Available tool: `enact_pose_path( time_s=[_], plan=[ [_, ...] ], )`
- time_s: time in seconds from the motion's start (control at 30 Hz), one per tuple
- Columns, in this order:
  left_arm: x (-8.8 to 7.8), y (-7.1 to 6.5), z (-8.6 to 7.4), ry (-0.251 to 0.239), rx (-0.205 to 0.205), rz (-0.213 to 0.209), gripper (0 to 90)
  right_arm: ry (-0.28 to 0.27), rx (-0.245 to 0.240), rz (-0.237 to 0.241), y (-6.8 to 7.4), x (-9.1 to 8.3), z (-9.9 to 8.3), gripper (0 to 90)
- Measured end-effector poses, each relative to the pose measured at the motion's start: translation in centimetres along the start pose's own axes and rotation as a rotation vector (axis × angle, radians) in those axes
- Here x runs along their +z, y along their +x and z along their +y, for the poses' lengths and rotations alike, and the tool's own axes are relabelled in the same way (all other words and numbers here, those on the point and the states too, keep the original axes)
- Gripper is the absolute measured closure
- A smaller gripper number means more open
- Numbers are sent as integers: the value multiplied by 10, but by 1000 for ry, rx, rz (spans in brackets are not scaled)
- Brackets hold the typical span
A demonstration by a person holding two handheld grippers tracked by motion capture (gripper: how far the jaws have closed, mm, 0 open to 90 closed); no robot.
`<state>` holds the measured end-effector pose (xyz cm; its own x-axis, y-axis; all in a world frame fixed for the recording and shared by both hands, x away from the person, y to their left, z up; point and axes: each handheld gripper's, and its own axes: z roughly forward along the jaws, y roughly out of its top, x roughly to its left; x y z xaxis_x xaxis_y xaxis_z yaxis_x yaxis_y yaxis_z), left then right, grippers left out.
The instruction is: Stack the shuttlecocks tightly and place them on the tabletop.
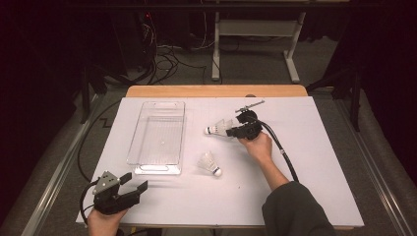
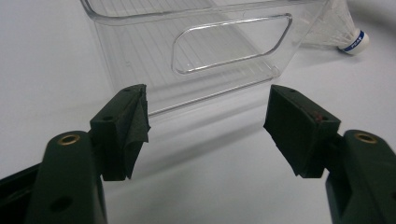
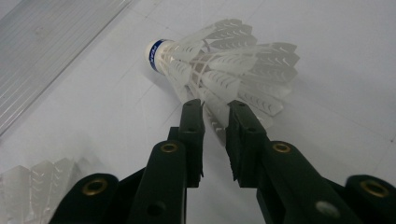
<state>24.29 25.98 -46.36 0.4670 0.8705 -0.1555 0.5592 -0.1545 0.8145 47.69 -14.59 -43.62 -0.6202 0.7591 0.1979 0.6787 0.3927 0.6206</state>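
White tabletop (image 1: 305,162) noted. Right gripper (image 3: 215,112) is narrowly parted around white feathered shuttlecock's (image 3: 224,70) skirt edge, evidently for placing; left gripper (image 2: 205,116) rests released.

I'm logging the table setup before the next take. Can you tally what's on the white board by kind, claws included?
Shuttlecocks: 2, one with its feather skirt between the right claw's jaws, one lying free near the bin
Clear plastic bins: 1
Claws: 2, left claw open, right claw
Total: 5
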Motion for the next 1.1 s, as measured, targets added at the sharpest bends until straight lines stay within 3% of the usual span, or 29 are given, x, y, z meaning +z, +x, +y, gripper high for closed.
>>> enact_pose_path(
  time_s=[1.1],
  plan=[
    [0, -1, 0, 1, 1, 1, 313, 4, -19, -8, 1, -12, -5, 743]
  ],
)
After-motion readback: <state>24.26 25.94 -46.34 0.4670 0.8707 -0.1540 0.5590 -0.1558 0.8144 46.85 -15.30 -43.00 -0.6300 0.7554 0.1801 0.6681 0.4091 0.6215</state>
